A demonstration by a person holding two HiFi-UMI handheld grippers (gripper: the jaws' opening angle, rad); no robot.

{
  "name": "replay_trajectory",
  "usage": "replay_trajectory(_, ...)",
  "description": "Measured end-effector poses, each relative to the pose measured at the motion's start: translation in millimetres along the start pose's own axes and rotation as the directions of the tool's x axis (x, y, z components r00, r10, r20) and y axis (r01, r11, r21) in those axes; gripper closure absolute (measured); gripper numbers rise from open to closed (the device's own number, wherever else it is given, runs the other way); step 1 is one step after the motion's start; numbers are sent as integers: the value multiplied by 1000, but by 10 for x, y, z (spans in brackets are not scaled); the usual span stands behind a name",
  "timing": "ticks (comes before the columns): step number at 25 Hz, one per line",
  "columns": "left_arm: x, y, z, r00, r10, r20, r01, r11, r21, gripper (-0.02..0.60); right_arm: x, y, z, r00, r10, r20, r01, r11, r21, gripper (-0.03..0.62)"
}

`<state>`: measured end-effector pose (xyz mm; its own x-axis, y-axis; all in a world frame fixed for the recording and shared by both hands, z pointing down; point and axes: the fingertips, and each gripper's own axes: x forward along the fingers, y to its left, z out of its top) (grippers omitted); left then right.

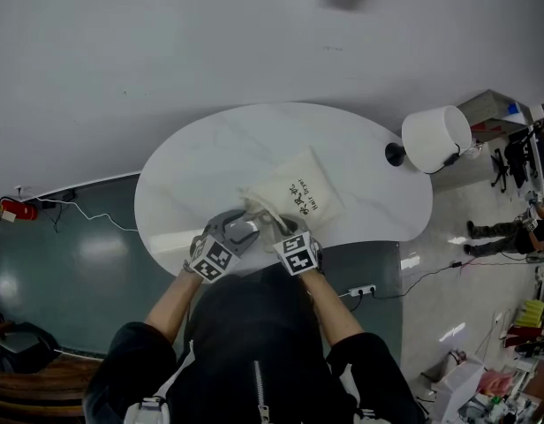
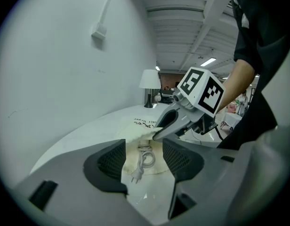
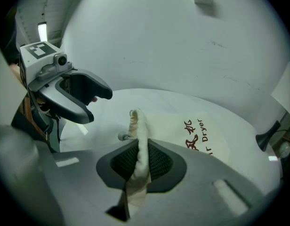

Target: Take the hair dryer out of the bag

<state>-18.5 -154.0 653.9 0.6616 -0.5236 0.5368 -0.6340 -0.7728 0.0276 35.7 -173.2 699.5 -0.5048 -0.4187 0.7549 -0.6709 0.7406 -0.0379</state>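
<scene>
The right hand-held gripper (image 3: 140,147) clenches the rim of the cream cloth bag (image 3: 182,131). The left hand-held gripper (image 2: 143,149), released, faces a white coiled cord (image 2: 146,159). Yanking that cord alone might jam the dryer inside.

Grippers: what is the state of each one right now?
Left gripper: open, holding nothing; a power cord lies ahead between its jaws.
Right gripper: shut on the edge of the bag.

bag (image 1: 285,177) cream | print (image 3: 197,134) possibly dark red | table (image 1: 210,162) white marbled
</scene>
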Motion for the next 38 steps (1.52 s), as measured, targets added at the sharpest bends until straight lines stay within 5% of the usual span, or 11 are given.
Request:
replay_trajectory(22, 599, -158, -261, 981, -92, -172, 111, 989, 99, 348, -89, -29, 23, 998, 61, 6, -61, 995, 82, 568)
replay_trajectory(38, 1034, -194, -542, 957, -68, -284, 110, 985, 136, 319, -118, -102, 33, 998, 62, 22, -64, 992, 109, 568)
